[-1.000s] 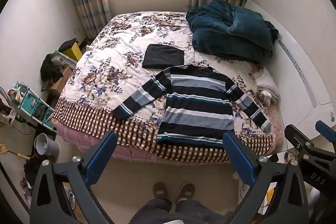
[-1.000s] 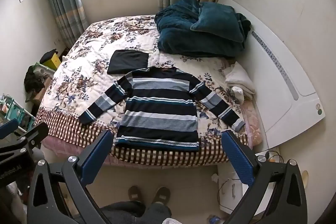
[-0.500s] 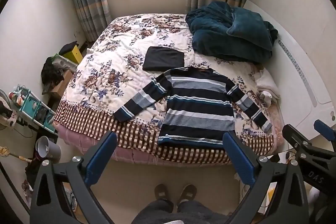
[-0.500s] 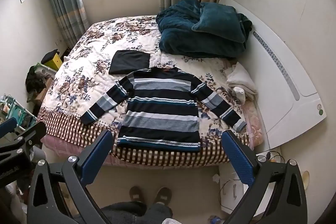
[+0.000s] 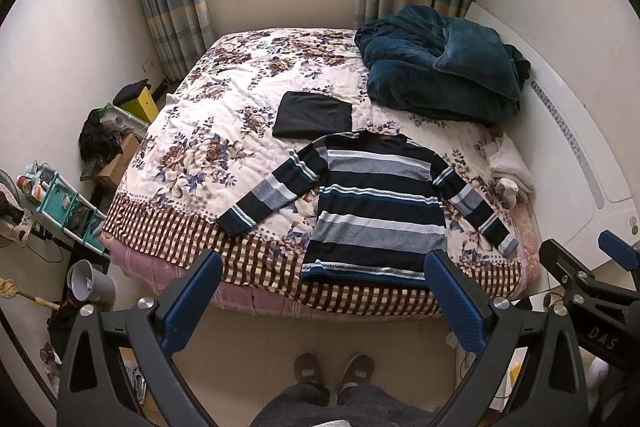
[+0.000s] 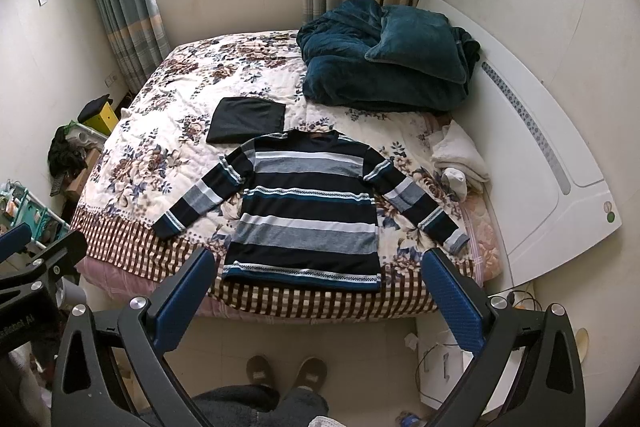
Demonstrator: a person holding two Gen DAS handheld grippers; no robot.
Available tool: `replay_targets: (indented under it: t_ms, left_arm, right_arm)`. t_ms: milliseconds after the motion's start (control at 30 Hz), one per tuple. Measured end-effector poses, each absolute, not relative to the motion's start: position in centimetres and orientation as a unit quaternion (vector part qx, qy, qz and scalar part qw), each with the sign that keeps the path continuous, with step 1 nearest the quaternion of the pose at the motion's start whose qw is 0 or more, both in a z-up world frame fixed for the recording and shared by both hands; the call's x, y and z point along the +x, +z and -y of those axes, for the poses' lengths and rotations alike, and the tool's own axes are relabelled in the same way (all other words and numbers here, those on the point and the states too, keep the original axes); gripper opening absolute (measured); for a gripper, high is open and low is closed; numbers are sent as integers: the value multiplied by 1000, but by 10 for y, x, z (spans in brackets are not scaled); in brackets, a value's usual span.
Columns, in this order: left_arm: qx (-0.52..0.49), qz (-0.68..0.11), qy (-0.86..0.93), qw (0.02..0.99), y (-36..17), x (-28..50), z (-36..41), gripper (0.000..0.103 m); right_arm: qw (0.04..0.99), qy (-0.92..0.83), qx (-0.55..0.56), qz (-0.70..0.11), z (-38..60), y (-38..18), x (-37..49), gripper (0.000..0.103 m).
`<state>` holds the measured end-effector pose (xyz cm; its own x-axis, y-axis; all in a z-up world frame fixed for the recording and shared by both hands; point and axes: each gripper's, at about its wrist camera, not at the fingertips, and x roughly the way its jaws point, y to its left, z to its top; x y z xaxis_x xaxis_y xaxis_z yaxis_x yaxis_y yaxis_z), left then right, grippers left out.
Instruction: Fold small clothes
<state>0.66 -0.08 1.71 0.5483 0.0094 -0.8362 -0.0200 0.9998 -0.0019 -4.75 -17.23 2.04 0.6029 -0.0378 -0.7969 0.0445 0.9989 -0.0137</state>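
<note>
A striped long-sleeved sweater lies flat and spread out on the floral bed cover, sleeves out to both sides, hem near the bed's front edge; it also shows in the right wrist view. A folded black garment lies just behind its left shoulder, also in the right wrist view. My left gripper is open and empty, held back from the bed over the floor. My right gripper is open and empty, also in front of the bed's edge.
A dark teal blanket is piled at the back right of the bed. A white towel and sock lie at the right edge by the white headboard. Boxes, a teal rack and a grey bucket crowd the floor at left. The person's slippered feet stand below.
Both grippers have drifted slightly back and up, so the bed sits a little higher in both views. The clothes have not moved. Both grippers stay open.
</note>
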Motion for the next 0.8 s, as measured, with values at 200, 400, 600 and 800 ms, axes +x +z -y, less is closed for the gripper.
replay_targets:
  t_ms: [200,400,600,800]
  left_arm:
    - [-6,-476,6,879,19,7,0,103]
    - [-7,-474,7,880,20,9,-1,103]
    - [-7,-475,6,880,22,11,-1,103]
    - [-6,-475,6,880,25,15,-3,103]
  right_arm:
    - [895,-23,2,-446,172,22,-47,103]
    - [895,-23,3,-446,172,25,-48,103]
    - [895,-22,2,-446,172,24,-48,103]
    - [895,-23,3,-446,173,25,-48,103]
